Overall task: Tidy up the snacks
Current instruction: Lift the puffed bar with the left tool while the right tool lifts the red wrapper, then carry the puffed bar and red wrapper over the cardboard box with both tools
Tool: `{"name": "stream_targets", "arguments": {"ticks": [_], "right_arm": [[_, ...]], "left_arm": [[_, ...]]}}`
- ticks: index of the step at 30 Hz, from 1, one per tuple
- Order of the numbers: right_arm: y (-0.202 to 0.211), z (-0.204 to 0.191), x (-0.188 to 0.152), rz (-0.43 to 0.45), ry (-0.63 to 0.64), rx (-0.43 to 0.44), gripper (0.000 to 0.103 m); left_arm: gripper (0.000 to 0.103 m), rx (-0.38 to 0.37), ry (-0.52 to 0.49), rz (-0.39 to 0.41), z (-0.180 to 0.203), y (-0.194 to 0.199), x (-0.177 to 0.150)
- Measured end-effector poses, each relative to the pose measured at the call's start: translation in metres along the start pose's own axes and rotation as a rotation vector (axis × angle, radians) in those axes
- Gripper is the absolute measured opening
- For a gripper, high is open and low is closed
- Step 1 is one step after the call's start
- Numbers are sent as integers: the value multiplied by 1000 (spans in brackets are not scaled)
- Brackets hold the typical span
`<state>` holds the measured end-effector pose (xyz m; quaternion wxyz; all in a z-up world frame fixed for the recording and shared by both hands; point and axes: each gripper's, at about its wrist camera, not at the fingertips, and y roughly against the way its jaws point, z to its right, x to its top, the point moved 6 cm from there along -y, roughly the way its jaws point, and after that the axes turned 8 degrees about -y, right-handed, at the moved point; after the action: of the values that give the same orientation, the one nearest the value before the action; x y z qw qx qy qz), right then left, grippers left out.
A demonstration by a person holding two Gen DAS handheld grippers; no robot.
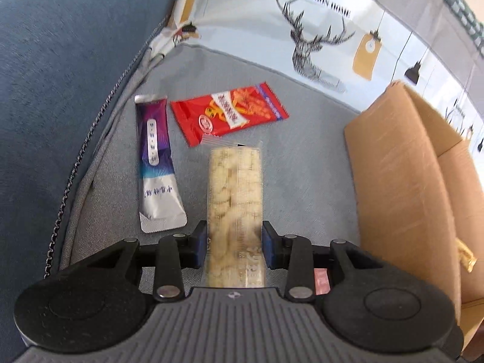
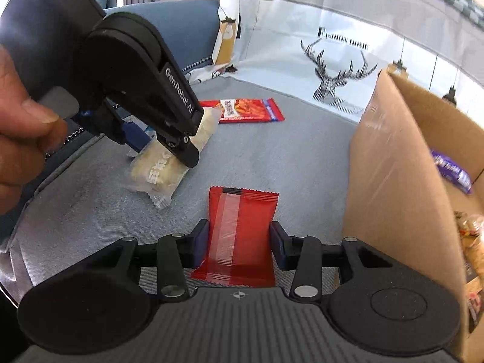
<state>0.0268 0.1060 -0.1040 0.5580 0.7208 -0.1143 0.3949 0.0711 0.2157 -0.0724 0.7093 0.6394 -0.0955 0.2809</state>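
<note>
My left gripper [image 1: 235, 245] is shut on a clear pack of pale biscuits [image 1: 234, 193], its blue pads pressing both long sides. The right wrist view shows that left gripper [image 2: 163, 151] clamping the same pack [image 2: 160, 175], which is tilted just above the grey seat. My right gripper [image 2: 239, 246] is shut on a small red packet [image 2: 242, 230] with a clear strip down its middle. Left of the biscuits lies a purple and silver sachet [image 1: 157, 163]. A larger red snack packet [image 1: 230, 112] [image 2: 251, 110] lies flat further back.
An open cardboard box [image 1: 402, 181] [image 2: 393, 181] stands at the right, with a purple wrapper [image 2: 450, 172] and other snacks [image 2: 472, 242] inside. A deer-print cushion [image 1: 317, 45] leans behind. The blue sofa arm [image 1: 60, 75] rises at the left. A person's hand [image 2: 24, 121] holds the left gripper.
</note>
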Motion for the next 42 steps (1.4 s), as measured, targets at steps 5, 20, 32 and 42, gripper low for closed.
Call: {"name": "stream_targets", "arguments": {"ticks": [5,20,32,42], "right_arm": [[17,-1,10,72,31,-20,44],[105,45,55,343,60,-47,44],[148,134,65,426,-25,-128,44],[164,199,53,439,-127,-209,44]], "left_arm": [[40,-11,14,104,3,25,5],[40,-31,-32,422,48,91,20],[40,-84,-72,490,93,99,24],[40,-154,-115,516,136,93,26]]}}
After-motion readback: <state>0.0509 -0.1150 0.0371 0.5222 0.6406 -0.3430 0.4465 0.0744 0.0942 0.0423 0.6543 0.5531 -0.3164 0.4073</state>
